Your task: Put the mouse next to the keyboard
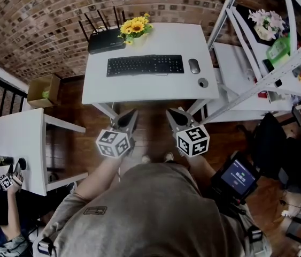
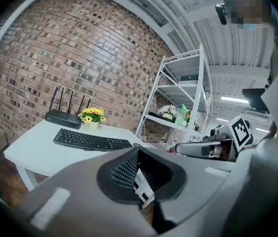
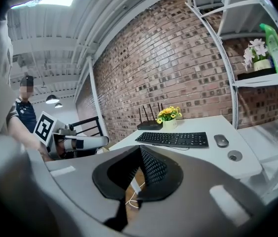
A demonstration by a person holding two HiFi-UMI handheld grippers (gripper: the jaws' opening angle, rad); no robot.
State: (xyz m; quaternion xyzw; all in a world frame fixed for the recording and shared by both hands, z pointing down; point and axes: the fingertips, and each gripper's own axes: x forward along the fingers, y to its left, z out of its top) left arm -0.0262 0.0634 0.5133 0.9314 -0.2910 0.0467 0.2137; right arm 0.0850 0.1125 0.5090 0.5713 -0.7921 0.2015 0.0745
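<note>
A grey mouse [image 1: 194, 66] lies on the white table [image 1: 150, 90], just right of the black keyboard [image 1: 145, 65]. In the right gripper view the mouse [image 3: 221, 140] also sits off the keyboard's [image 3: 173, 139] right end. My left gripper [image 1: 131, 113] and right gripper [image 1: 171, 113] hover side by side in front of the table's near edge, both shut with nothing between their jaws. Seen from the left gripper [image 2: 138, 150], the keyboard [image 2: 92, 141] lies ahead to the left. The right gripper [image 3: 139, 150] points toward the table from farther back.
A black router [image 1: 106, 40] and a pot of sunflowers [image 1: 135, 27] stand at the table's far edge. A round grey disc [image 1: 202, 82] sits near the mouse. A metal shelf rack [image 1: 268, 47] stands right, a cardboard box [image 1: 43, 90] and a side table [image 1: 19, 149] left.
</note>
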